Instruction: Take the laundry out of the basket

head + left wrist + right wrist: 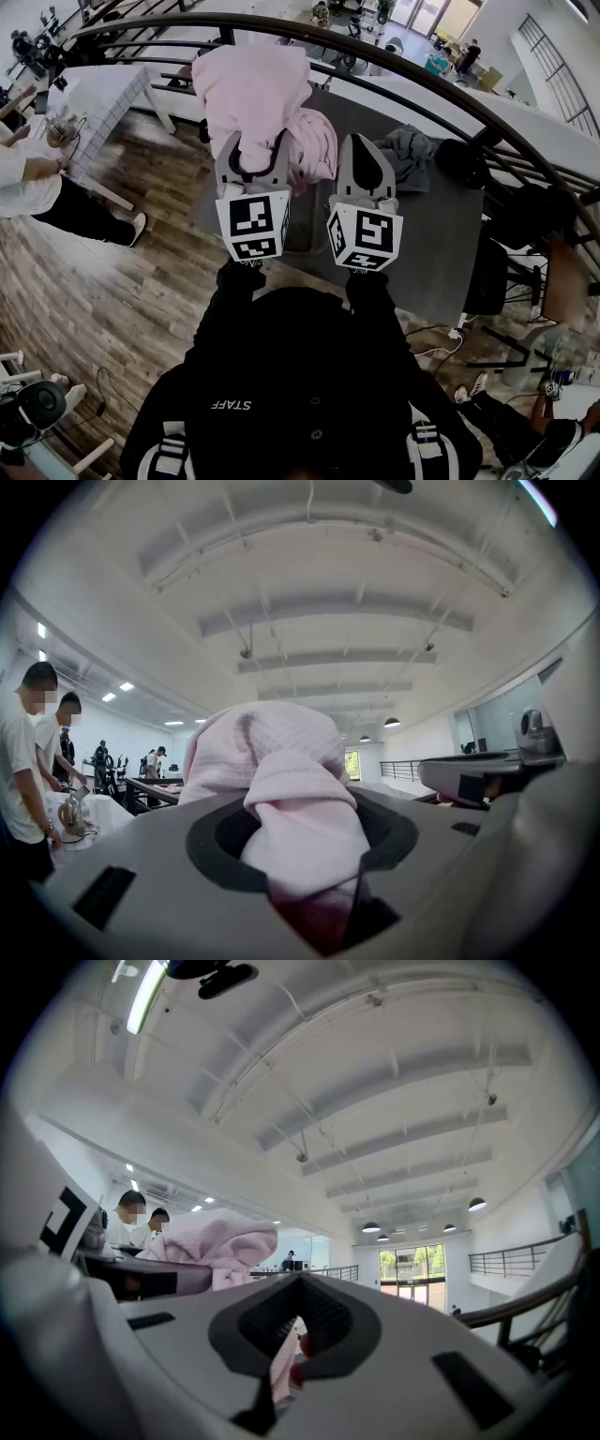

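Gripping a pale pink waffle-textured cloth point(253, 84) point(281, 752) point(211, 1241), the left hand-held gripper point(253, 141) point(305, 855) holds it bunched above the dark grey counter point(427, 244), jaws clamped on the fabric; the right hand-held gripper point(364, 150) point(286, 1354), alongside, pinches a thin fold.

Counted above grey table point(441, 244): two grippers, left gripper point(253, 145) and right gripper point(364, 145); one pink garment point(258, 89). Lying on table: one grey garment point(410, 150), one black bundle point(464, 161). Left of table: one person in white point(28, 183).
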`<state>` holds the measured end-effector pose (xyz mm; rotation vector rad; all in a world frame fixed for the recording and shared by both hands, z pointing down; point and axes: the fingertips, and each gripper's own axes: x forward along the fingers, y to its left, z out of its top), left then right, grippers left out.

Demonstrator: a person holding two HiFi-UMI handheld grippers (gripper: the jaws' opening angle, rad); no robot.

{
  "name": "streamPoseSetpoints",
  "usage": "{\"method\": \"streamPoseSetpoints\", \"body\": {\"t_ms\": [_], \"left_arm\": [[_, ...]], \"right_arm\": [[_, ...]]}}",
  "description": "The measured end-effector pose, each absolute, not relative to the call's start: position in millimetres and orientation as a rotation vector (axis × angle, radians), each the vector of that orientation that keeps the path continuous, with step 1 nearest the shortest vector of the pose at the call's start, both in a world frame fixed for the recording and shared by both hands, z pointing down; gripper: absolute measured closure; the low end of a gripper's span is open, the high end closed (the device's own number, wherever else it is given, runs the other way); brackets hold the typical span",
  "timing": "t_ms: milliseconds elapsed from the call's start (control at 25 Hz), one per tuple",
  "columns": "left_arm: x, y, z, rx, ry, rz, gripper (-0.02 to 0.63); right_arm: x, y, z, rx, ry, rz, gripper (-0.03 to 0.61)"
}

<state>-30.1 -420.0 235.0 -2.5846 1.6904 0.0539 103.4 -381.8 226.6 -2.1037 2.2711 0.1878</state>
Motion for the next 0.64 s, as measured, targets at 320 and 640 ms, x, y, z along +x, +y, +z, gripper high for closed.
{"method": "streamPoseSetpoints", "body": {"t_ms": [320, 640], "left_arm": [[-27, -421, 244, -2.593, 1.695, 0.024, 0.392], [-23, -422, 249, -2.599, 1.685, -0.008, 0.391]], "right_arm": [[109, -382, 232, -2.121, 2.258, 0.174, 0.566], [115, -381, 233, -2.135, 2.231, 0.177, 0.566]]}}
